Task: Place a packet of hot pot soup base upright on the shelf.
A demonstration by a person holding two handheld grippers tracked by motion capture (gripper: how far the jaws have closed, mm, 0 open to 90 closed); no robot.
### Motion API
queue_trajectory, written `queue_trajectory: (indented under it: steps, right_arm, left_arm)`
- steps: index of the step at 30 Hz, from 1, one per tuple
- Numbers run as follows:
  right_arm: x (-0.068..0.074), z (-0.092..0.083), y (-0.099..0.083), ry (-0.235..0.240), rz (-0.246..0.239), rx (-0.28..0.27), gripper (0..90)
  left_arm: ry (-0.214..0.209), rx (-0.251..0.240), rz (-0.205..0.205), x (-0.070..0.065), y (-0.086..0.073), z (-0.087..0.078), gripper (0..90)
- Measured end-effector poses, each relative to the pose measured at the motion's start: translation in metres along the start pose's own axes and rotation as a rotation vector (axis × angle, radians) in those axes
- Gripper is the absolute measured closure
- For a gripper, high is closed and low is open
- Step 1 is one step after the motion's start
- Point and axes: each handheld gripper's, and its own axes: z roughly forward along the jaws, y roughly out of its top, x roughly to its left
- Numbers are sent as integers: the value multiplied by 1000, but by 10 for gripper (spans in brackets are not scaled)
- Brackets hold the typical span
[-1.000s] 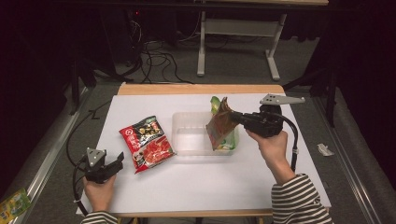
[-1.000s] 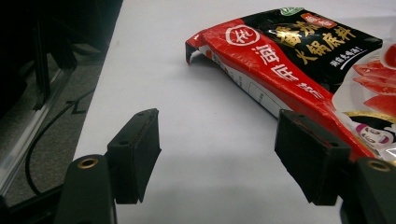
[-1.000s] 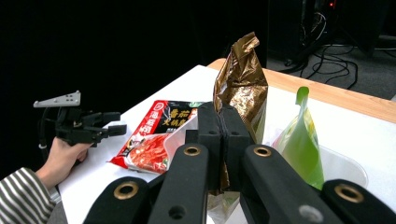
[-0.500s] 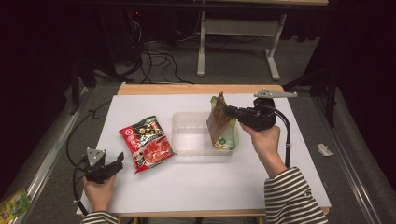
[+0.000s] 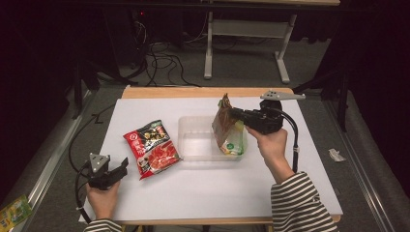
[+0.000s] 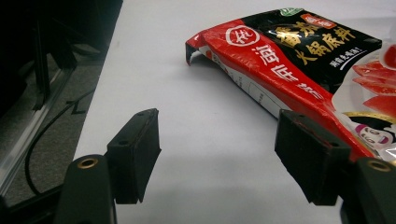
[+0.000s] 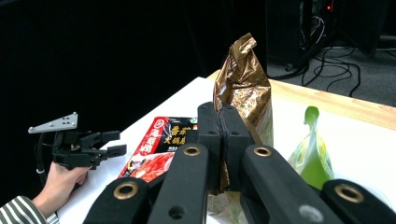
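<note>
- The high view shows a white table (image 5: pixel 203 203) with a wooden far edge, in a dark room with grey carpet, loose cables and a metal stand behind it.
- A clear plastic tray (image 5: pixel 193 140) sits near the middle of the table.
- The right gripper (image 5: pixel 235 115), held in a hand with a striped sleeve (image 5: pixel 300 203), has its jaws pressed together on a brown and gold snack bag (image 5: pixel 223 126). The bag hangs over the right end of the tray, long axis close to upright, crimped top pointing up.
- The right gripper view adds what the high view hides: the two black jaws meet flat on the bag's (image 7: pixel 243 93) edge, and a green packet (image 7: pixel 312 154) lies low just behind it, on the right.
- That view also shows the left gripper (image 7: pixel 116 142) far off across the table, held in a hand (image 7: pixel 60 184).
- A red and black pouch (image 5: pixel 151 147) lies flat, just left of the tray, long axis running diagonally from near left to far right.
- The left gripper (image 5: pixel 122 168) rests at the near left corner, jaws wide apart and holding nothing.
- The left gripper view shows the pouch (image 6: pixel 299 70) close ahead and right, printed with white characters, one corner lifted, beside the right jaw.
- A small yellow-green packet (image 5: pixel 14 210) lies on the floor at far left.
</note>
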Motion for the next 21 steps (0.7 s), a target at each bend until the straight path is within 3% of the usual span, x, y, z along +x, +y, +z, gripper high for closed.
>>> queue_trajectory:
  steps: [7, 21]
  right_arm:
    - [2, 1, 0, -6, 5, 1, 900]
    - [-2, 6, -7, -74, -4, 39, 900]
  left_arm:
    - [-1, -1, -1, 0, 0, 0, 314]
    - [-1, -3, -2, 0, 0, 0, 314]
